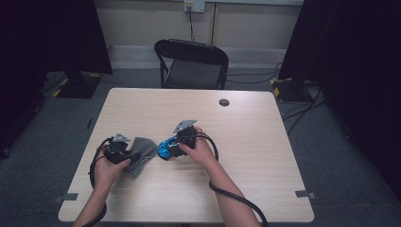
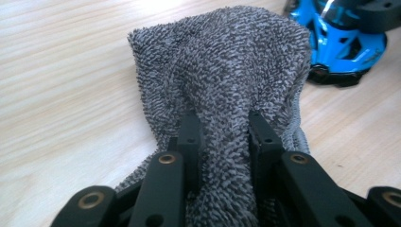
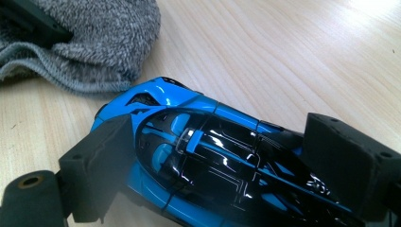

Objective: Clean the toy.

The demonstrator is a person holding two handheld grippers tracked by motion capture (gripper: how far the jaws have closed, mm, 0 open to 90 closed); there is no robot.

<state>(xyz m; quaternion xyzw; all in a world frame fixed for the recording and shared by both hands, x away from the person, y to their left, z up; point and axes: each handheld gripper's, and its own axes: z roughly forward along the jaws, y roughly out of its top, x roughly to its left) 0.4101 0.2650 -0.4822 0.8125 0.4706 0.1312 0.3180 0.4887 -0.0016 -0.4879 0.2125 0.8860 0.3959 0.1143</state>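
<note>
Nearest the person, the left gripper (image 1: 126,152) was clamped on a bunched grey towel (image 2: 227,75) lying on the wooden table (image 1: 246,123), while just beyond it the right gripper (image 1: 174,146) squeezed a blue toy car (image 3: 198,156) by its sides, close beside the towel.

My right gripper (image 3: 227,156) clamps the blue toy car (image 3: 189,142) across its body, one pad at 8 o'clock, the other at 4 o'clock. The car's nose points toward 11 o'clock and lies just beside the grey towel (image 3: 94,42). A black jaw of my left gripper bites the towel at 10 o'clock, on the wooden table (image 3: 283,61).
</note>
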